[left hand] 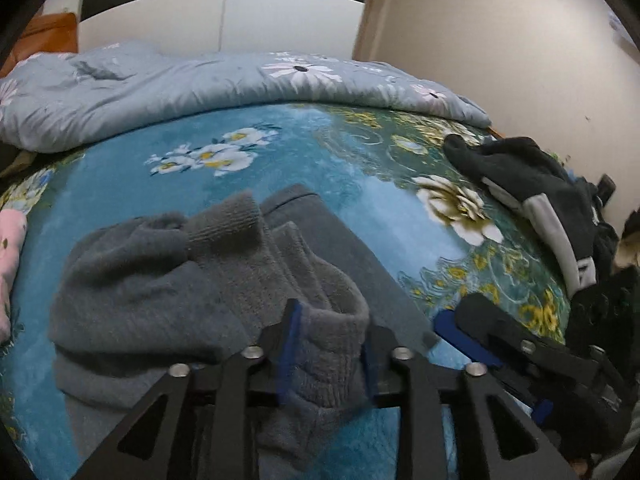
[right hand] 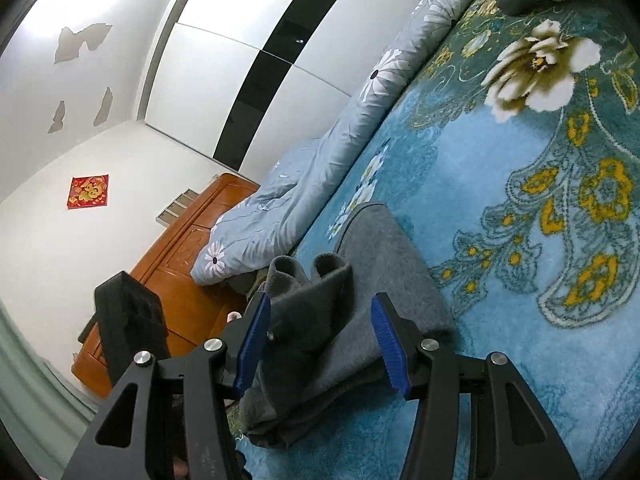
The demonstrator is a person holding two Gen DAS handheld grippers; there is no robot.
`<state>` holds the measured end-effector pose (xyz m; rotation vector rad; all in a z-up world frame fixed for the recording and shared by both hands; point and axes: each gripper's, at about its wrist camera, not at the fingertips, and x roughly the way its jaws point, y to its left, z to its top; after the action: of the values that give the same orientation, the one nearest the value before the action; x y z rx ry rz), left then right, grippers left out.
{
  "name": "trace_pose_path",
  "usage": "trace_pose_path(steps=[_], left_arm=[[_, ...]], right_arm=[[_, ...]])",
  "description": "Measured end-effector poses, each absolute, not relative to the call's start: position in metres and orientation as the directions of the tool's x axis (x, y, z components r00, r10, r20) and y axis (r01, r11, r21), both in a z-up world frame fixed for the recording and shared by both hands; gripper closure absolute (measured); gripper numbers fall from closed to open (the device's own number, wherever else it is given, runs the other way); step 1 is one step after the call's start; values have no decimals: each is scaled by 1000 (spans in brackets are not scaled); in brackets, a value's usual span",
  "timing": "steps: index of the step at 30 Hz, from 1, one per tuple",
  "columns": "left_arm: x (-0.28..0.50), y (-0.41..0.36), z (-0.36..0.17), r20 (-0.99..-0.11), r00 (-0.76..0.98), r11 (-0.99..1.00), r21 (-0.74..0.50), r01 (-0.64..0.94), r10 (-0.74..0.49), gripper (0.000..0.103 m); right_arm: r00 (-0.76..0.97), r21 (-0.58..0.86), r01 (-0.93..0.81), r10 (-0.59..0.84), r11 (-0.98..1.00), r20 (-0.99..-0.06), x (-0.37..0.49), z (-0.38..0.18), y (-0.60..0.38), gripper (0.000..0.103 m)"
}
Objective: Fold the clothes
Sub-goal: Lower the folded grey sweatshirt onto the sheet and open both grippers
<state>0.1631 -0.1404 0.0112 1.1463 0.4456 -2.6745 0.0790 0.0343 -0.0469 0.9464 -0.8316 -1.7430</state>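
Left gripper clamped on a bunched fold of the grey sweater; right gripper spread apart over the same garment.

Left wrist view: blue pads pinch the knit, which lies heaped on the blue floral blanket, a dark garment pile well apart at the right edge. Right wrist view: jaws stand wide, straddling the sweater's folded edge on the blanket, and grip nothing; a pale quilt lies beyond.
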Motion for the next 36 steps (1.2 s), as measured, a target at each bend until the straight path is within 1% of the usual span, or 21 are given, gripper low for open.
trace_pose_path(steps=[1,2,4,6,9,11,12,14,17,20,23,25,28,31,34,36], left_arm=[[167,-140,16,-724,-688,-935,-210,285,-48,58],[174,-141,22,-712,-701,-933,-222,283,-42,54],[187,-144,33,-687,-726,-929,-247,277,-33,51],[206,-153,41,-661,-749,-923,-254,288,-51,46],[236,-173,49,-645,-733,-900,-162,405,-214,43],[251,-190,41,-654,-656,-846,-45,531,-377,42],[258,-199,35,-659,-623,-825,-9,566,-420,42],[270,-214,21,-696,-561,-791,17,612,-449,42],[284,-228,-3,-752,-525,-778,-27,627,-397,42],[286,-226,-23,-787,-512,-790,-49,611,-346,42],[286,-223,-29,-788,-517,-794,-59,604,-334,41],[289,-227,-28,-790,-530,-798,-86,596,-310,41],[295,-233,-31,-792,-547,-797,-135,589,-270,36],[301,-239,-33,-793,-560,-791,-174,586,-240,34],[302,-241,-34,-793,-567,-791,-192,581,-224,33],[302,-243,-35,-794,-569,-790,-202,579,-215,32]], right_arm=[[-248,855,411,-941,-316,-229,79,-48,35,49],[-248,856,410,-942,-315,-228,78,-48,36,49],[-247,855,416,-944,-308,-220,79,-47,36,49],[-245,855,422,-946,-302,-213,80,-46,37,49],[-240,852,436,-950,-290,-201,82,-44,36,49],[-204,840,471,-959,-270,-194,87,-40,30,49],[-190,829,489,-961,-271,-202,89,-37,27,49],[-162,806,524,-962,-274,-221,94,-32,19,49],[-123,756,578,-948,-309,-293,90,-28,-3,49],[-89,700,630,-927,-336,-365,87,-23,-25,49],[-59,640,681,-897,-356,-437,83,-19,-46,49],[-42,598,714,-874,-365,-484,80,-17,-61,49],[-21,532,761,-833,-372,-553,77,-12,-83,49],[-27,459,796,-781,-395,-624,71,-15,-99,49],[-8,473,782,-765,-406,-644,63,-26,-96,49],[26,507,766,-769,-395,-638,63,-30,-90,48]])
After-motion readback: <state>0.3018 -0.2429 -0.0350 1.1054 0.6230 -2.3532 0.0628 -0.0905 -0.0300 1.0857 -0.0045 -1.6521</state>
